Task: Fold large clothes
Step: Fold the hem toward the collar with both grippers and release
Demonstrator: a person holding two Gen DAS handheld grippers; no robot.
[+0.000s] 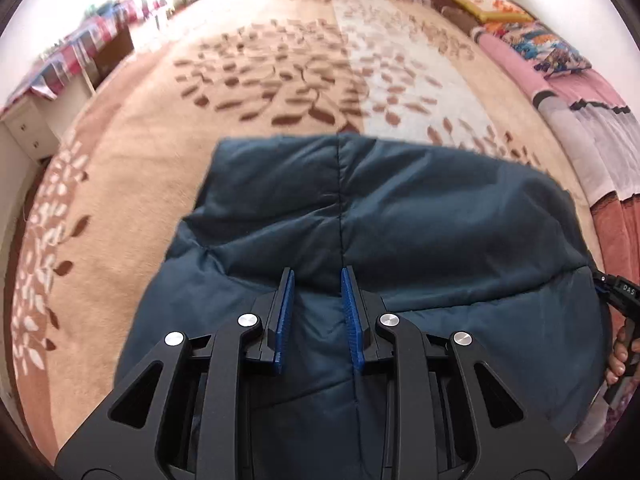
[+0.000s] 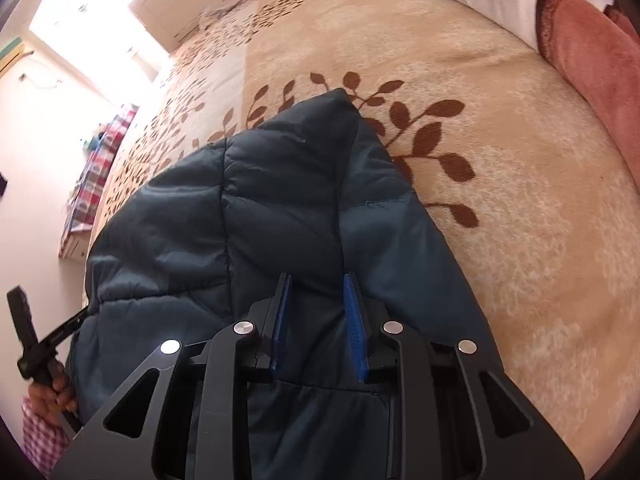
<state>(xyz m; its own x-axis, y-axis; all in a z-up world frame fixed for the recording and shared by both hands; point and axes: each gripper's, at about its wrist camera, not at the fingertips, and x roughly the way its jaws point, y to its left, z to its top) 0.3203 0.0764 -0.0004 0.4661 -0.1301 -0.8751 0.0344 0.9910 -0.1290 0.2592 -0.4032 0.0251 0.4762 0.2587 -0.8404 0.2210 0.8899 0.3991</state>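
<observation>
Beige leaf-patterned bed blanket (image 1: 132, 168) carries dark teal quilted puffer jacket (image 1: 360, 220), soft, bulky, slippery; best gripped at hem corners; both jaws held apart.

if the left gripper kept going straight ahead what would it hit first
Most likely the dark blue jacket: the left gripper has its jaws apart with quilted fabric between and beyond them. Past the jacket lies the leaf-patterned blanket. Depth is unclear; the fingers may already touch the fabric.
</observation>
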